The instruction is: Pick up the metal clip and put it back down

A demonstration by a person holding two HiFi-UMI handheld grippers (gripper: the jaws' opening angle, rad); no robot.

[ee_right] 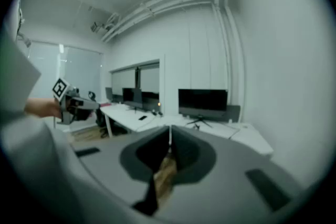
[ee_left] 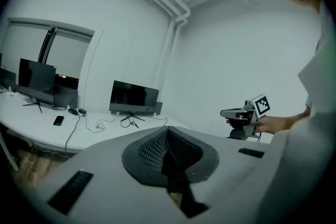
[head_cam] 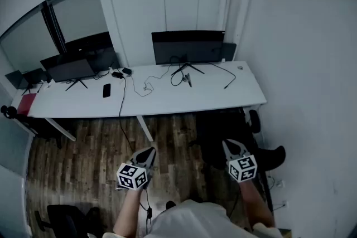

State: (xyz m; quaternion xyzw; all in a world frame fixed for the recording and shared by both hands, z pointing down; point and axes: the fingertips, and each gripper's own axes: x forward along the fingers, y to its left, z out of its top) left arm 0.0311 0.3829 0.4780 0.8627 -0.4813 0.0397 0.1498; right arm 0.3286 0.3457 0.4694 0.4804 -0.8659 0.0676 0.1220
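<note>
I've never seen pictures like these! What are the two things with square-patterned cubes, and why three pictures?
A person holds a grey two-jaw gripper in each hand: the left gripper and the right gripper. The cubes are parts of them. One picture comes from a camera on the person's head; the other two from cameras riding on the grippers. Both are shut and empty. Ahead stands a long white desk with black monitors, a dark phone and cables.

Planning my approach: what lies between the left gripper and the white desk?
Head view: wooden floor, a white desk leg and a hanging black cable.
</note>
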